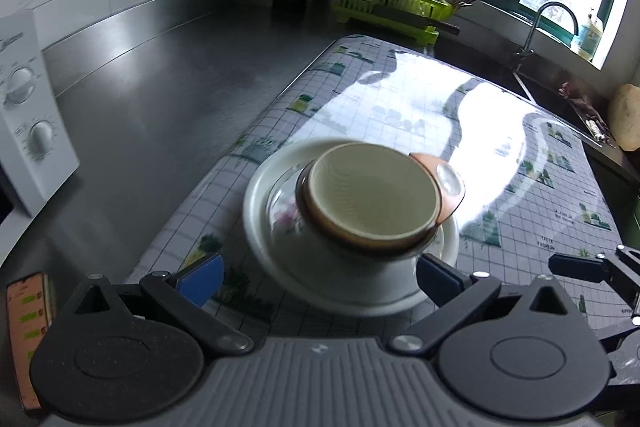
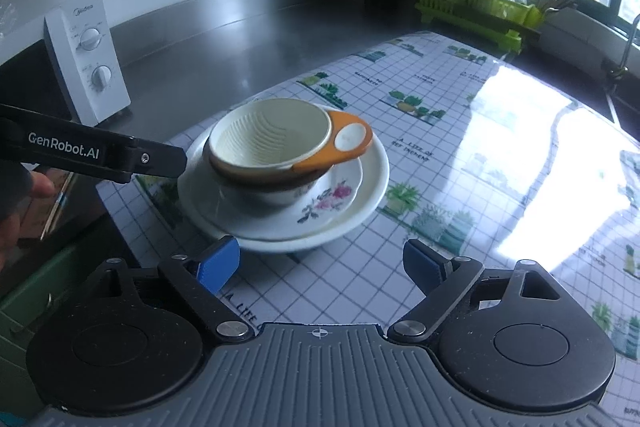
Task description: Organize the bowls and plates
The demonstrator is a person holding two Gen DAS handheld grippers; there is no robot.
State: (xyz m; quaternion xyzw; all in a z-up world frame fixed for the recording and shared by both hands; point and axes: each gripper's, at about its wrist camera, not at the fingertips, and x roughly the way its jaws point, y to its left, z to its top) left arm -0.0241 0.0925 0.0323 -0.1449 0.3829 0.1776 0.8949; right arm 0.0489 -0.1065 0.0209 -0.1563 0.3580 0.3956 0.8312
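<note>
At the centre of the right wrist view a stack is seen on the counter [image 2: 280,39]: a wide plate [image 2: 372,195] at the bottom, a smaller plate [image 2: 340,199] on it, and a handled bowl [image 2: 272,143] on top. A microwave [image 2: 88,67] is placed at the left, a dish rack [image 2: 472,3] at the upper right.

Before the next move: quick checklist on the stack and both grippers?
1. Left gripper open, holding nothing: ok.
2. Right gripper open, holding nothing: ok.
3. Ribbed bowl nested in floral bowl: ok.
4. Bowls on white plate: ok.
5. Ribbed bowl level: not ok, it tilts.
6. Stack on the patterned mat, away from its edges: ok.
</note>
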